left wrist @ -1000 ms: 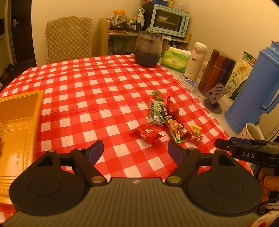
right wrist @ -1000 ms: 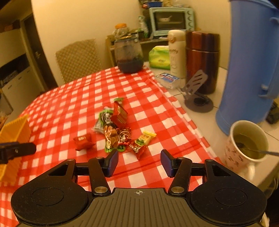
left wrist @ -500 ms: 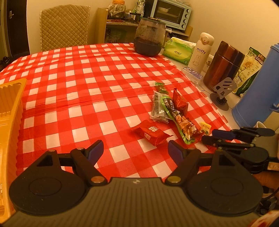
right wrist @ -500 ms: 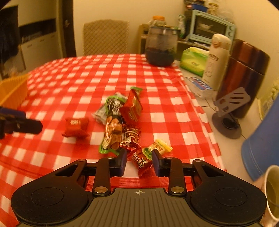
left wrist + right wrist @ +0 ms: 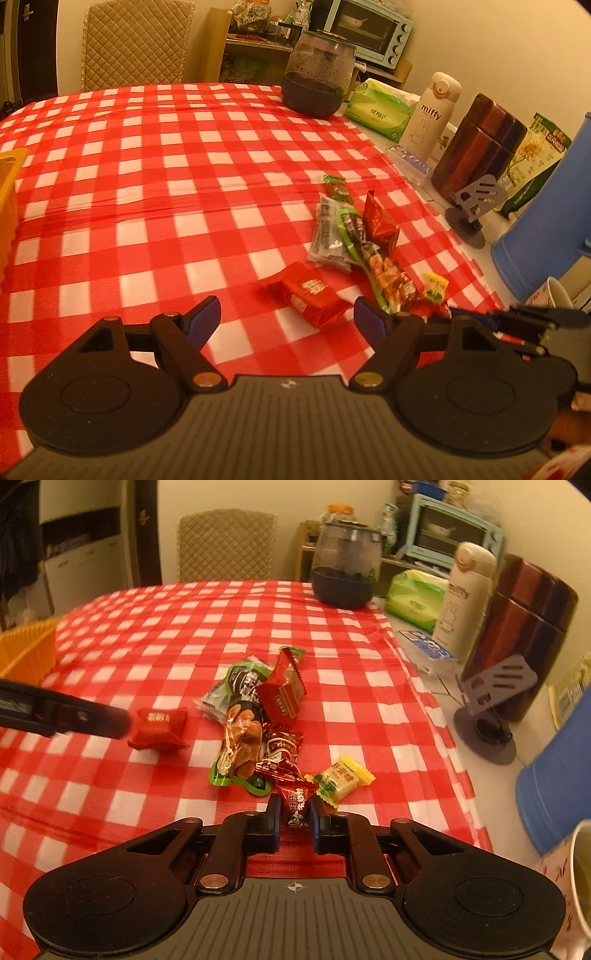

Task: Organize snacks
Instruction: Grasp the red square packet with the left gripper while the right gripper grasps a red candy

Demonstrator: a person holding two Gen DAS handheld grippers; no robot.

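A pile of snacks lies on the red checked tablecloth: a long green nut pack, a red pack, a grey pack and a yellow candy. My right gripper is shut on a small dark red candy at the pile's near end, low on the cloth. A square red snack pack lies apart to the left. My left gripper stands open just short of it, its fingers either side and not touching. An orange tray sits at the far left.
Along the right edge stand a dark glass jar, a green tissue pack, a white bottle, a brown canister, a grey phone stand, a blue jug and a mug. A quilted chair stands behind the table.
My right gripper dropped to the pile's near end and shut on the dark red candy. My left gripper came down and forward towards the square red pack, still open.
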